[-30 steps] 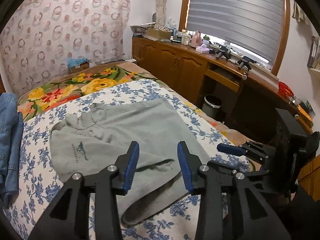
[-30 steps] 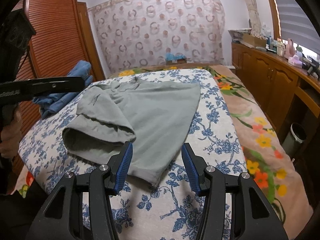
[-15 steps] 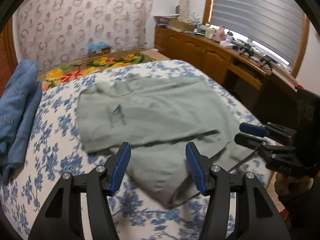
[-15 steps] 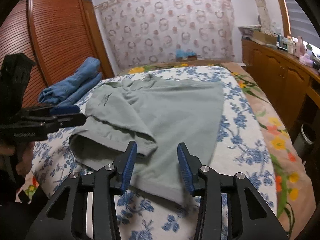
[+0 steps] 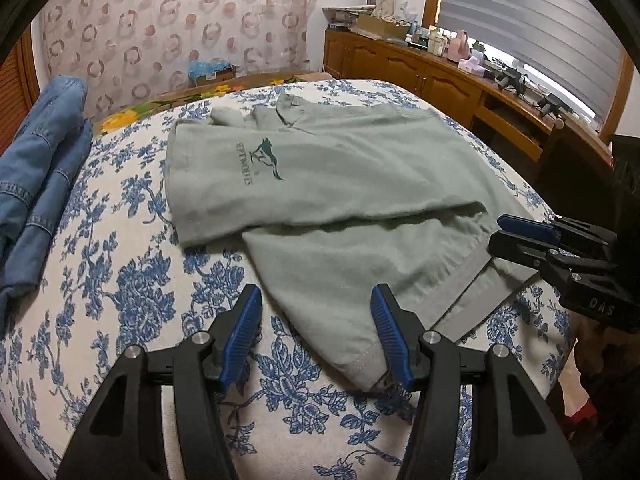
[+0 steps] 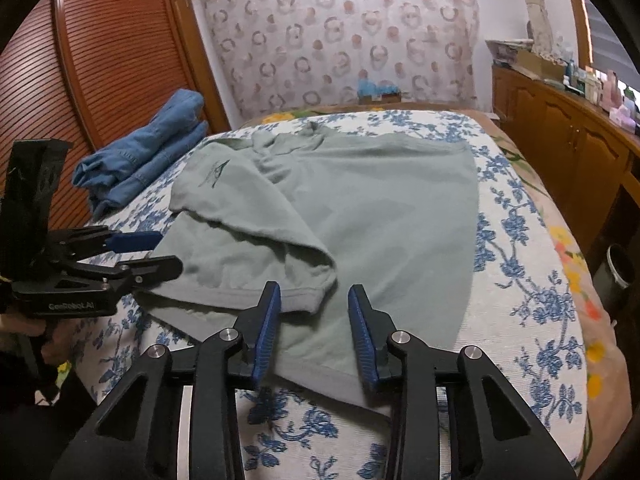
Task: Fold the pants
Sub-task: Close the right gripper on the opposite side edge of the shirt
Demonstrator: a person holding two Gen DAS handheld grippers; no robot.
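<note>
Pants (image 5: pixel 340 184), grey-green with a printed logo, lie spread on the floral bed (image 5: pixel 100 300), one part already folded over. Both grippers have dropped toward the near hem: left gripper (image 5: pixel 316 336) has widened and straddles a corner, gripping nothing; right gripper (image 6: pixel 314 334) is closing around the hem edge, likely starting the next fold

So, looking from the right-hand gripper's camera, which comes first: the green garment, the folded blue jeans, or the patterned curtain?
1. Green garment, its hem right at the right gripper.
2. Folded blue jeans, farther back on the left.
3. Patterned curtain, behind the bed.
</note>
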